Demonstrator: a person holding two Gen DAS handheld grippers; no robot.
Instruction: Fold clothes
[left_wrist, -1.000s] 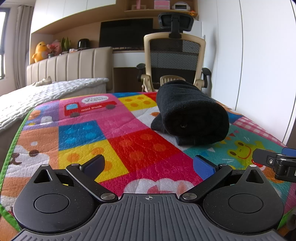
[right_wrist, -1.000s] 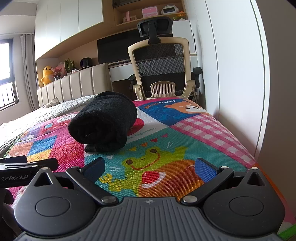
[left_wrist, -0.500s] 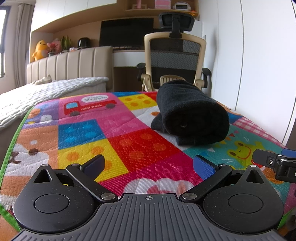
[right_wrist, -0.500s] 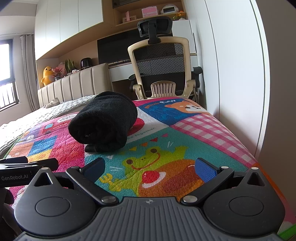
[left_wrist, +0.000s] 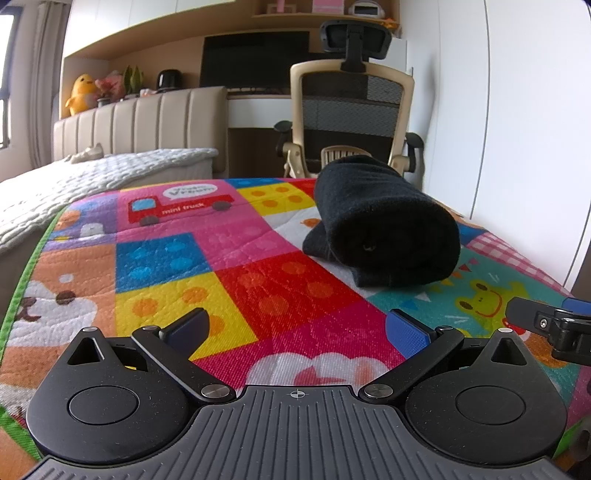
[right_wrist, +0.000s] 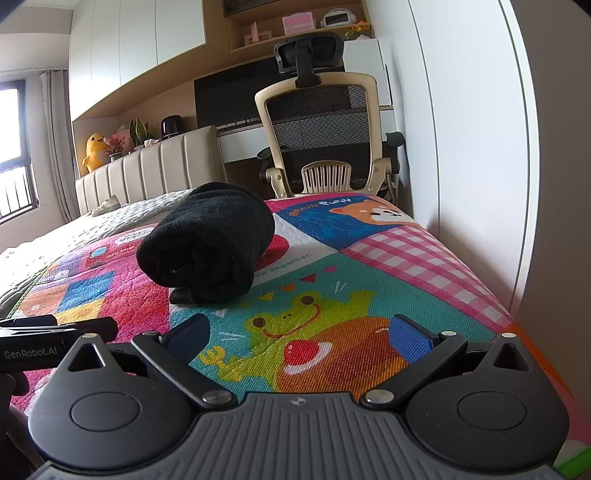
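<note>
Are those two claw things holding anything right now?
No. The left gripper and right gripper are both open and empty; the rolled black garment lies untouched on the mat.

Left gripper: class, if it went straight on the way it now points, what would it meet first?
Probably the colourful play mat. The left gripper is open, low over it; the rolled black garment lies right of its line. Depth is uncertain.

A bright play mat (left_wrist: 258, 280) printed with blocks, a mini truck and a frog covers the near surface. Beyond it stands a beige mesh office chair (left_wrist: 351, 110) with a black headrest, in front of a desk with a dark monitor (left_wrist: 255, 61). To the left, a quilted bed (left_wrist: 92, 173) meets a padded headboard (left_wrist: 147, 125); a yellow duck plush (left_wrist: 79, 92) sits on the ledge behind.
</note>
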